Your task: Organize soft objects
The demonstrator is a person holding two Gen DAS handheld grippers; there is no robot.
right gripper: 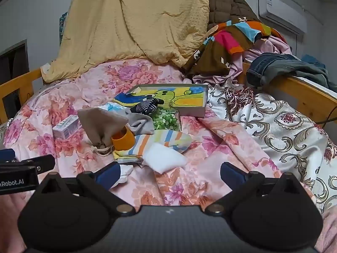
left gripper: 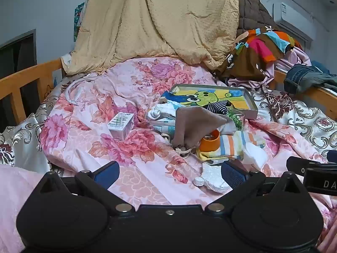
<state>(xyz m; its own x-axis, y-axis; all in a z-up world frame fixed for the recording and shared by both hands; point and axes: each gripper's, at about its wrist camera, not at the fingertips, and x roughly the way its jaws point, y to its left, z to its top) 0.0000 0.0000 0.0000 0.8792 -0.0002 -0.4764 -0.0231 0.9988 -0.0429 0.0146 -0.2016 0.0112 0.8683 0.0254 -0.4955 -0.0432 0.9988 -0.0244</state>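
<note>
Both tools [left gripper: 170, 174] [right gripper: 170, 174] gape wide apart, empty; sock pile [right gripper: 160, 142] lies just ahead.

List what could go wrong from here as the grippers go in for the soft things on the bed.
1. The orange cup sits against the brown pouch and striped sock; pulling either could tip it.
2. The pouch's drawstring lies loose and might snag a finger.
3. The white sock lies right by the open left gripper, so an advance may push it aside.
</note>
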